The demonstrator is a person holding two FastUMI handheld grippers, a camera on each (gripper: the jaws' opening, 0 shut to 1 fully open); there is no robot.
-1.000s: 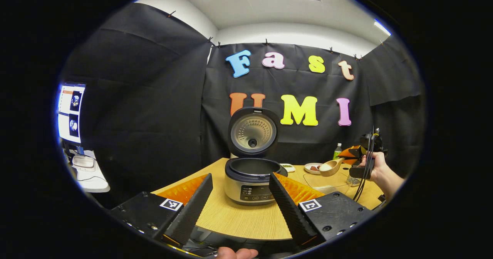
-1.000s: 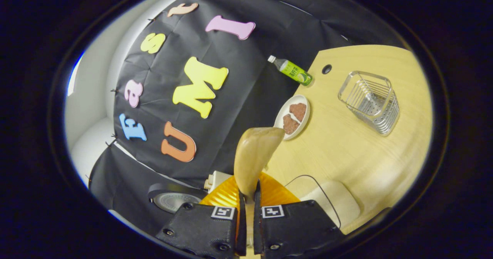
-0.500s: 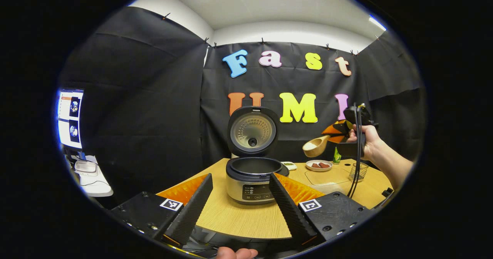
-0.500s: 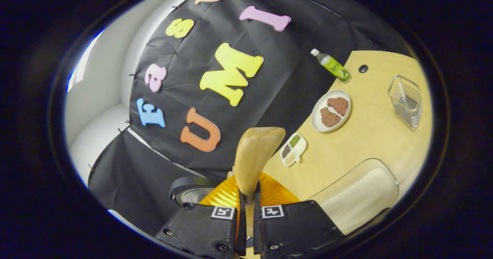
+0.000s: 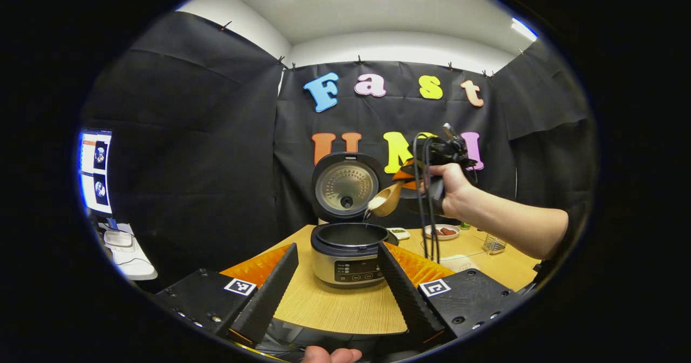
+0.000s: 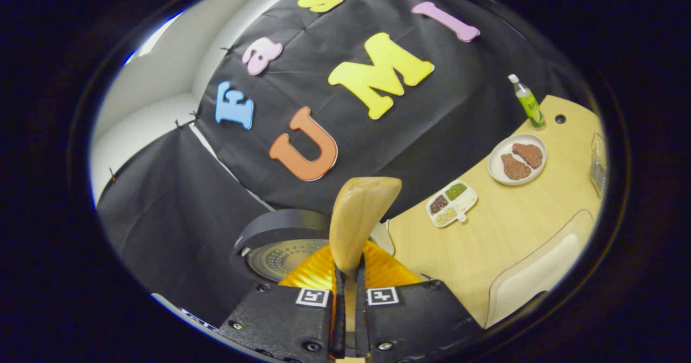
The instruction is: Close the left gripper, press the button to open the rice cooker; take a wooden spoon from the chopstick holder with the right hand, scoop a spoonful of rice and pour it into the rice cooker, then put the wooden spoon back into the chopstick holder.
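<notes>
The rice cooker (image 5: 348, 252) stands open on the table, its lid (image 5: 345, 186) upright behind the pot. In the left gripper view, a hand holds my right gripper (image 5: 410, 182) above and to the right of the pot. The wooden spoon (image 5: 386, 201) in it tilts down over the rim, and white rice trickles from its tip. In the right gripper view, my right gripper (image 6: 348, 276) is shut on the spoon (image 6: 360, 217) handle, with the lid (image 6: 280, 244) below left. My left gripper (image 5: 337, 247) is open in front of the cooker, holding nothing.
To the right of the cooker lie a divided dish (image 6: 452, 202), a plate of brown food (image 6: 515, 158), a green bottle (image 6: 528, 101), the wire chopstick holder (image 5: 494, 242) and a clear rice container (image 6: 540, 266). A monitor (image 5: 96, 171) stands far left.
My right gripper has carried the spoon up and left from the rice container to above the cooker and tipped it; rice now falls out. The left gripper has barely moved.
</notes>
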